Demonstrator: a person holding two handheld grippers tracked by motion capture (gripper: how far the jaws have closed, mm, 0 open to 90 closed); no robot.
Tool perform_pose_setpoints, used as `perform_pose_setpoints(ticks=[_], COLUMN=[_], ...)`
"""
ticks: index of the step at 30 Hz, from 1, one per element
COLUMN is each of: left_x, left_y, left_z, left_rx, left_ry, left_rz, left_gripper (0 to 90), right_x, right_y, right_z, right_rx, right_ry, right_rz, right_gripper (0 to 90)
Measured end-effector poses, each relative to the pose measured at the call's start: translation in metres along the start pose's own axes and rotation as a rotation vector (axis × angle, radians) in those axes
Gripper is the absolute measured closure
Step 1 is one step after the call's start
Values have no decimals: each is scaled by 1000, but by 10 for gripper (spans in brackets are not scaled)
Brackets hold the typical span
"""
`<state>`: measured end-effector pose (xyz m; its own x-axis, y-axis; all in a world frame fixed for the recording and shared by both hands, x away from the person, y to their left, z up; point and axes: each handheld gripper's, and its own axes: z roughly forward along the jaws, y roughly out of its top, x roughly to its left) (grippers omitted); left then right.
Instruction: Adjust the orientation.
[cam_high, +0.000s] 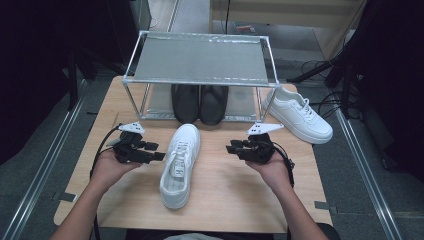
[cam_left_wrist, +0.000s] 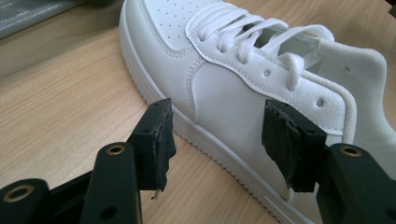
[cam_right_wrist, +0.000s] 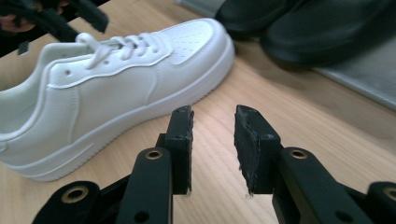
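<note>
A white lace-up sneaker (cam_high: 180, 165) lies on its sole in the middle of the wooden table (cam_high: 235, 200), toe toward the rack. My left gripper (cam_high: 159, 156) sits just left of it, jaws open and pointing at its side. In the left gripper view the sneaker's side (cam_left_wrist: 224, 88) lies right beyond the open left gripper (cam_left_wrist: 217, 135), with nothing pressed between the pads. My right gripper (cam_high: 231, 148) hovers to the sneaker's right, a short gap away. In the right gripper view the right gripper (cam_right_wrist: 213, 135) is open over bare wood, with the sneaker (cam_right_wrist: 107, 93) to its left.
A metal-framed rack (cam_high: 200, 57) stands at the back of the table, with a pair of black shoes (cam_high: 200, 102) on its lower shelf. A second white sneaker (cam_high: 300, 115) rests beside the rack's right leg. Floor drops off past the table's edges.
</note>
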<state>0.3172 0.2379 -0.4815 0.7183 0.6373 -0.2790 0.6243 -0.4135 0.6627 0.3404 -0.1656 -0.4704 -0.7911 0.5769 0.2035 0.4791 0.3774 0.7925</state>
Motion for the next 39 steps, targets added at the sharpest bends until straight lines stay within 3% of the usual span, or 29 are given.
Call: perform_pose_setpoints(ticks=[5, 17, 28, 31, 39], left_x=[-2, -4, -3, -4, -4], left_y=[-5, -14, -15, -15, -15], left_z=[-1, -3, -3, -2, -2], left_rx=[-7, 18, 12, 21, 11], left_ry=[36, 53, 45, 48, 28], left_rz=[9, 1, -7, 0, -11], left_gripper=[405, 397, 396, 396, 398], right_x=[-18, -53, -73, -83, -120], right_y=[1, 2, 1, 4, 5], right_z=[-9, -25, -33, -38, -55], right_rx=[-7, -28, -62, -51, -61], right_ry=[-32, -117, -169, -216, -293], right_rz=[28, 76, 115, 120, 200], right_gripper=[675, 671, 673, 673, 676])
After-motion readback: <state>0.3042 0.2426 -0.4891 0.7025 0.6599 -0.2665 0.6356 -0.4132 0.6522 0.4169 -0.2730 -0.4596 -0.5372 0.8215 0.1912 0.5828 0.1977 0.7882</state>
